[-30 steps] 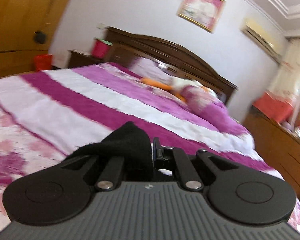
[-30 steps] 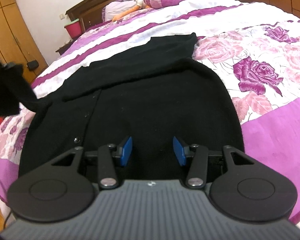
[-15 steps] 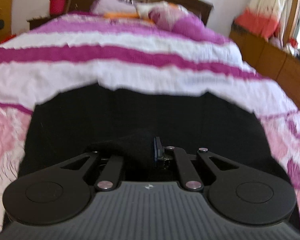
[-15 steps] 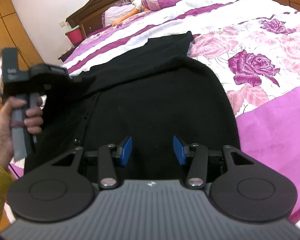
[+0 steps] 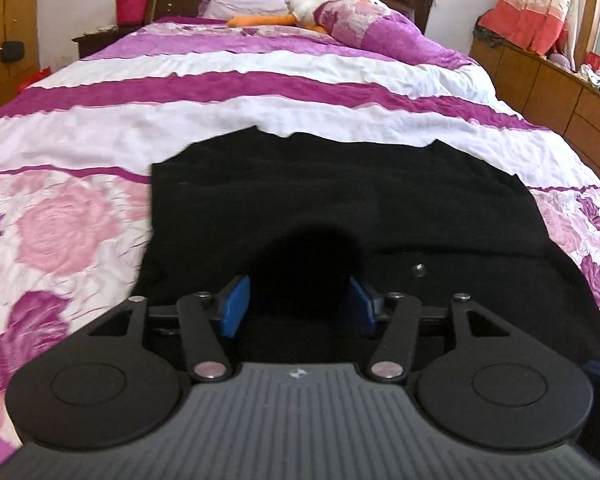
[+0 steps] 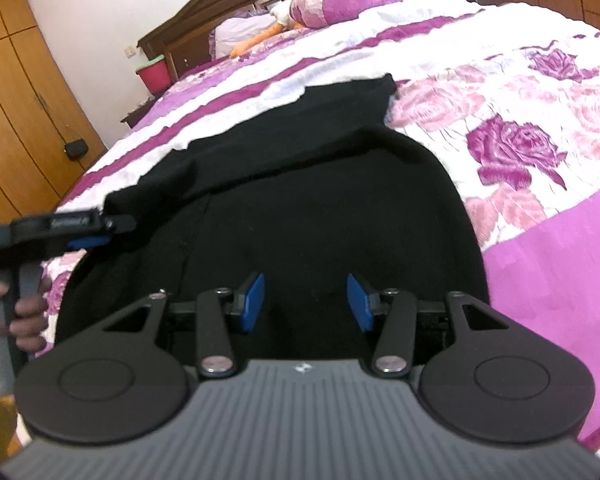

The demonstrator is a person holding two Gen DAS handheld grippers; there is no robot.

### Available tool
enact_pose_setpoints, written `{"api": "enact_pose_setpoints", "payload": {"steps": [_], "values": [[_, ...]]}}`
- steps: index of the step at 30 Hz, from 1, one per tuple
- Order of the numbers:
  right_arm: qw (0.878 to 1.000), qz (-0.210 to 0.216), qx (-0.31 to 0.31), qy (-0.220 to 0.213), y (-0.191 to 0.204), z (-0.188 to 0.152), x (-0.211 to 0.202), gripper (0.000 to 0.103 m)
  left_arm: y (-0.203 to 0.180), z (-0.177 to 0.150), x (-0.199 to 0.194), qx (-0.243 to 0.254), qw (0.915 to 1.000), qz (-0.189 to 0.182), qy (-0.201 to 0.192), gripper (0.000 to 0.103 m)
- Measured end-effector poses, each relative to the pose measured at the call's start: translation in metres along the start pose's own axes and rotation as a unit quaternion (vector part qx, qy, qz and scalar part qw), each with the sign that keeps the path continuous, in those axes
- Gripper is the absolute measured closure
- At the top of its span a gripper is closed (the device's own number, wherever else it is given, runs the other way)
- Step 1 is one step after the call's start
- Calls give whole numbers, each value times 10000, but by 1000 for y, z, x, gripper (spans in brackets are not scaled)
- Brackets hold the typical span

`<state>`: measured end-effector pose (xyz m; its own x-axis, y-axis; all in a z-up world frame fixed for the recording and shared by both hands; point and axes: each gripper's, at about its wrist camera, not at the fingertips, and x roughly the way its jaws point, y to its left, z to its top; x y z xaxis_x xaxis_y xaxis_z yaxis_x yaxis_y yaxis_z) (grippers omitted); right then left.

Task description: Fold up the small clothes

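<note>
A black cardigan [image 5: 340, 200] lies spread on the bed; it also shows in the right wrist view [image 6: 320, 208]. A small button [image 5: 419, 270] shows on it. My left gripper [image 5: 296, 304] is open just above the garment, and a bump of black sleeve cloth [image 5: 312, 252] sits between its blue pads, loose. In the right wrist view the left gripper [image 6: 88, 232] hovers at the cardigan's left edge, held by a hand. My right gripper [image 6: 305, 300] is open and empty low over the cardigan's near hem.
The bed [image 5: 260, 80] has a purple, white and rose-patterned cover. Pillows and a stuffed toy [image 5: 320, 8] lie by the dark headboard. A red bucket [image 5: 130, 6] stands on a nightstand. Wooden drawers [image 5: 560, 88] run along the right, wardrobes [image 6: 16, 100] on the left.
My left gripper carried the sleeve over onto the cardigan body, lowered, and opened, letting the cloth go. My right gripper stayed open in place.
</note>
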<state>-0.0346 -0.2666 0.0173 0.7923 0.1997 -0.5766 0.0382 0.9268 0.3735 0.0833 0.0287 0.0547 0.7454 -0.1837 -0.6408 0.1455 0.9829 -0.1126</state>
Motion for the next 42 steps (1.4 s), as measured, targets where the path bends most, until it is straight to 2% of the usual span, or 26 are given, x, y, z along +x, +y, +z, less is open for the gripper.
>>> {"api": "enact_pose_setpoints", "payload": {"steps": [10,16,20,27,38,42], "values": [[9983,198,-545,26,42,16,7,53,40,-24,-39,-103,9966,822,-52,39],[9935,582,-975,104,93,32,26,53,67,-41,-39,-303,9910,1278,266,39],[9872,928,-1295,121,131,41,48,53,76,-51,-38,-389,9911,1250,244,39],[9791,1363,-1450,415,193,51,93,54,75,-57,-38,-325,9916,1252,90,35],[9736,1023,-1814,936,244,33,155,54,99,-63,-48,-681,9940,860,41,33],[9738,770,-1963,852,247,24,168,55,99,-66,-47,-694,9941,834,-8,33]]}}
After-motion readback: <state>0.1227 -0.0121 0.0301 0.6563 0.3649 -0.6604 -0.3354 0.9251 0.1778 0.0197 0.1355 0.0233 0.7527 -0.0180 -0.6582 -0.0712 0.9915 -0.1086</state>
